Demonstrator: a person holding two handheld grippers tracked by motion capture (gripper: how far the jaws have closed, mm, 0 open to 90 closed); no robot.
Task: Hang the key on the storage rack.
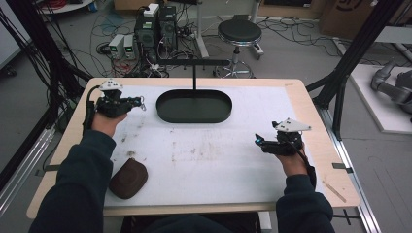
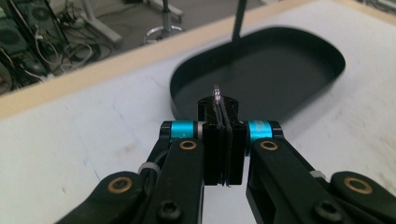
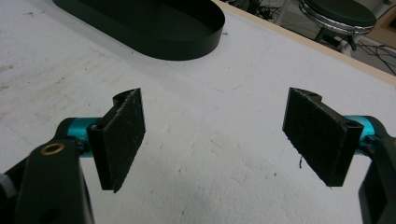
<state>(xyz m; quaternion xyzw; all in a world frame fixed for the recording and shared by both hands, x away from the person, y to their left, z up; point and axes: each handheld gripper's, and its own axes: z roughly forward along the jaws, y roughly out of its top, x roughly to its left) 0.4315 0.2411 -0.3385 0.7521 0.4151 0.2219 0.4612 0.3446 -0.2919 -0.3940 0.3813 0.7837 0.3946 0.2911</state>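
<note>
Currently, the station reads as follows.

Left gripper (image 1: 141, 103): held over the far-left part of the desk (image 1: 218, 189), jaws clenched. In the left gripper view (image 2: 219, 100) a thin, pale, shiny sliver stands pinched between the pads; too small to identify.

Right gripper (image 1: 257, 141): held near the right edge of the desk, jaws released and wide apart. The right gripper view (image 3: 212, 135) shows bare white surface between the pads, nothing held.

Tray (image 1: 194, 116): black oval tray at the far middle of the desk, a thin black post (image 1: 194, 77) rising at its far rim. It looks empty. It lies just ahead of the left gripper.

Brown pad (image 1: 128, 178): dark rounded object near the near-left corner, well apart from both grippers, beside the left sleeve.

Task object: none is stated; the pinched sliver is the likeliest candidate.

Risk 1: the sliver is gripped only at the pad tips; any slackening could drop it onto the desk short of the tray.

Risk 2: a forward reach could knock the jaws against the tray rim or post and shift the tray.

Risk 3: the left forearm could sweep the brown pad off the near edge.
</note>
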